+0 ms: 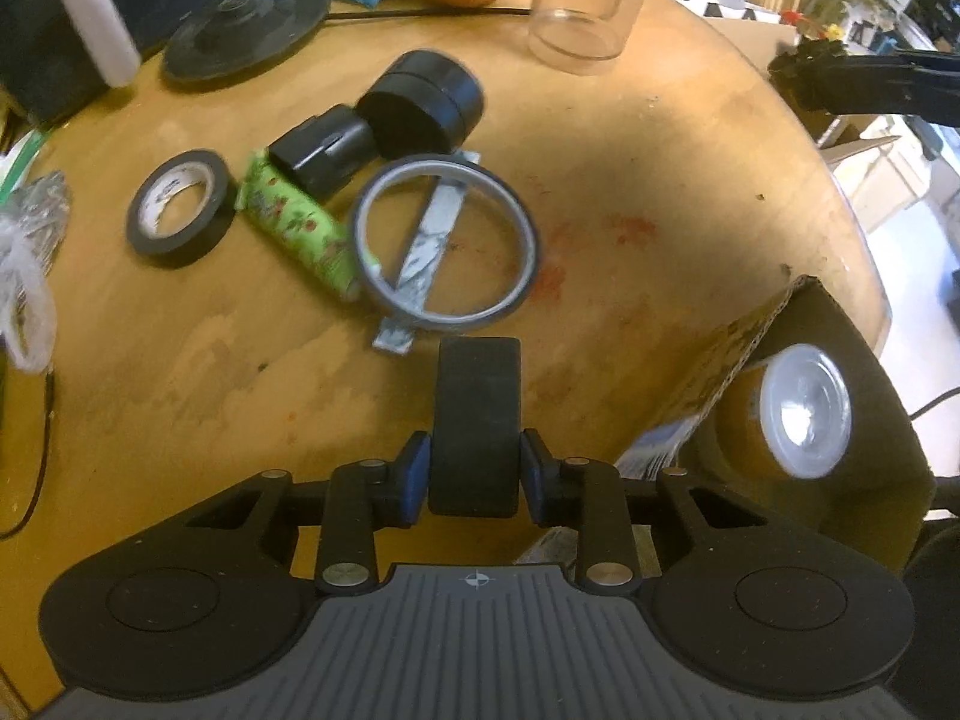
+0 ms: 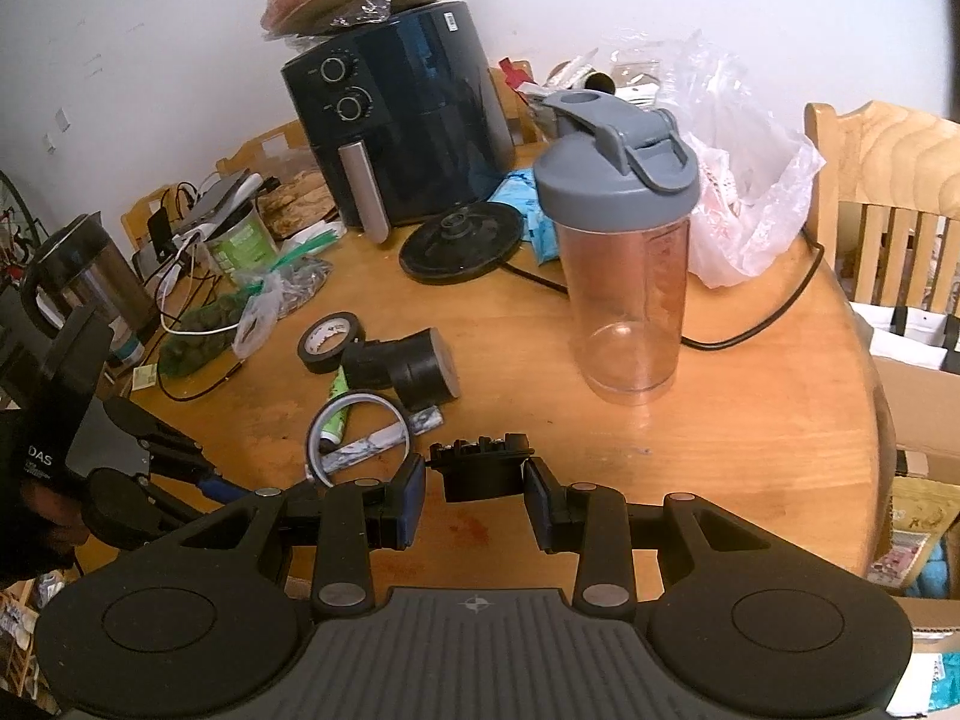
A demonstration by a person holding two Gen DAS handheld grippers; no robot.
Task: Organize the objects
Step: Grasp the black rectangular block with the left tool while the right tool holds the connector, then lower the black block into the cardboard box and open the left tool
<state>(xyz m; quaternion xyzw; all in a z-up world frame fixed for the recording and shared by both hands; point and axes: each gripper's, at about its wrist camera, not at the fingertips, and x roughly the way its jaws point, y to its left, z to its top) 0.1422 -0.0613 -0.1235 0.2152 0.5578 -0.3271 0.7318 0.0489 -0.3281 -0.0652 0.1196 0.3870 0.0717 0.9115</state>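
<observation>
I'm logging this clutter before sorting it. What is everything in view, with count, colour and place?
Table: one, round, wooden.
Air fryer: one, black, far side.
Shaker bottle: one, clear with grey lid, upright, centre right.
Kettle base: one, black, before the fryer.
Tape roll: one, black, left.
Green tube: one, beside the tape.
Thin ring: one, dark, centre.
Cardboard box: one, brown, table edge.
Lidded cup: one, inside the box.
Plastic bag: one, white, behind the bottle.
Left gripper: holds a black block.
Right gripper: holds a small black part.
</observation>
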